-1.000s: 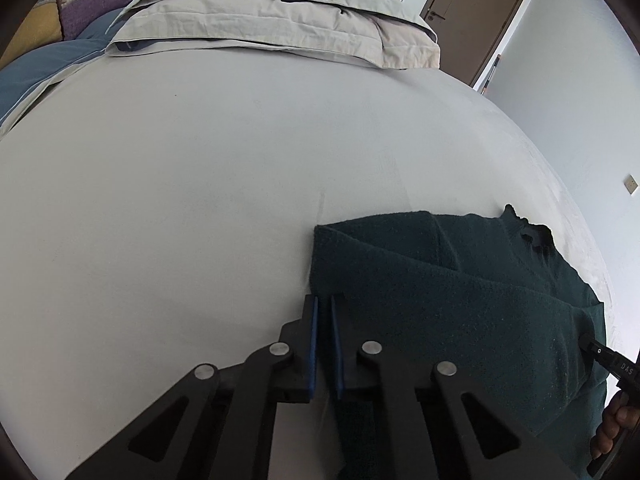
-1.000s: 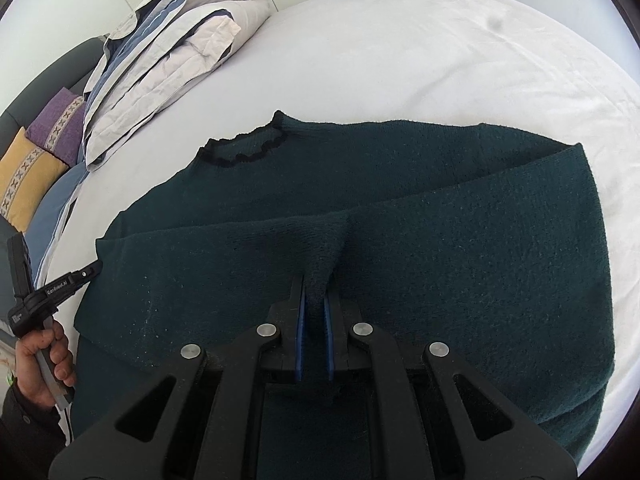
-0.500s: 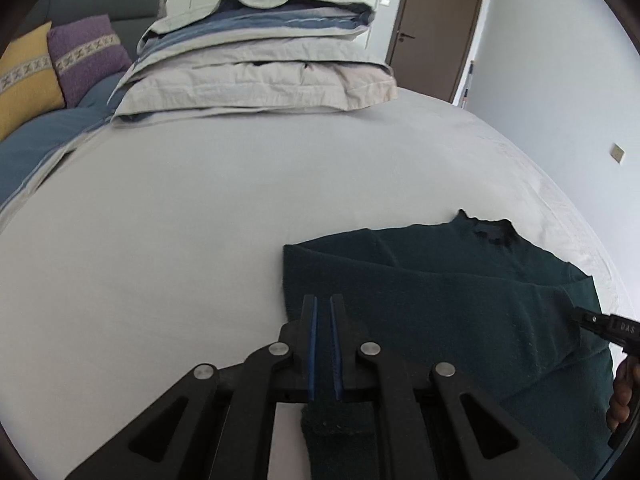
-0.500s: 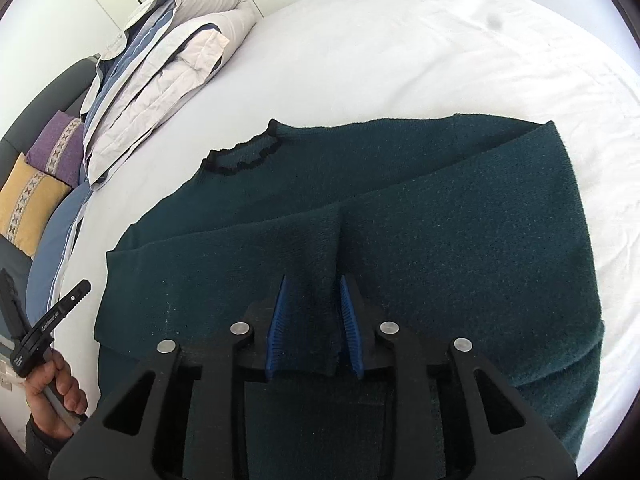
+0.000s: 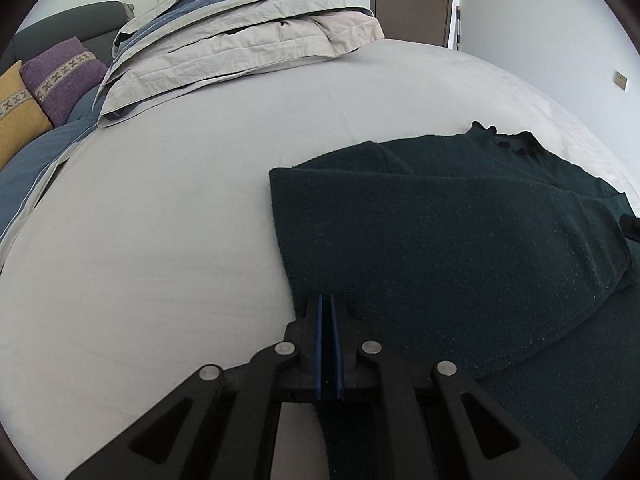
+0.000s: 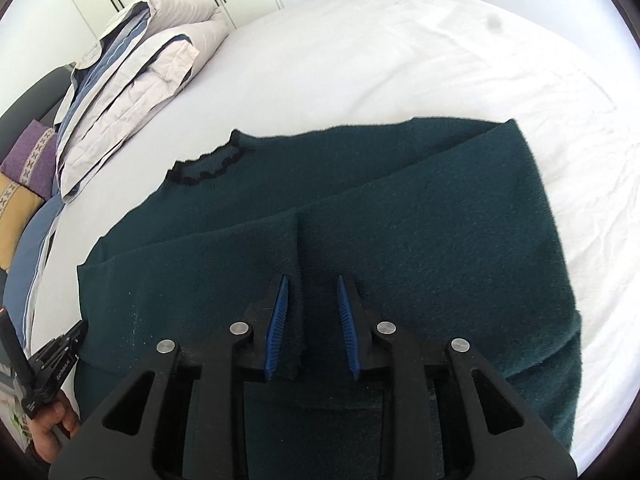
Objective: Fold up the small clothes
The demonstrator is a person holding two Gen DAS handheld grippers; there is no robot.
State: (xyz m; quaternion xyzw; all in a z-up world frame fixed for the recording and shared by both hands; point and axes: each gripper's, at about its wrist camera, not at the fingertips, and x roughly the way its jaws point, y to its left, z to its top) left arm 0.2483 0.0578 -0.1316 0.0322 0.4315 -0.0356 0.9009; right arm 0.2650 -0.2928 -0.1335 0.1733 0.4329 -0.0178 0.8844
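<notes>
A dark green sweater (image 5: pixel 460 240) (image 6: pixel 400 220) lies on the white bed, its lower part folded up over the body and its black-trimmed collar (image 6: pixel 208 168) toward the pillows. My left gripper (image 5: pixel 329 300) is shut at the left edge of the folded layer, with fabric running under and between its pads. In the right wrist view it shows at the lower left (image 6: pixel 82 326), held by a hand (image 6: pixel 48 436). My right gripper (image 6: pixel 311 280) hovers over the middle of the fold. Its jaws are apart and closing, with a raised ridge of fabric between the pads, which do not press on it.
The white bed sheet (image 5: pixel 160 240) (image 6: pixel 400 60) stretches wide around the sweater. A folded duvet pile (image 5: pixel 240 40) (image 6: pixel 132 60) sits at the head. Purple (image 5: pixel 60 76) and yellow (image 5: pixel 12 120) cushions lie left. A brown door (image 5: pixel 412 0) stands beyond.
My right gripper has let go of the pinched fabric and lifted slightly; the fold now lies flat. The left gripper has slid back along the sweater's left edge and rolled, staying shut.
</notes>
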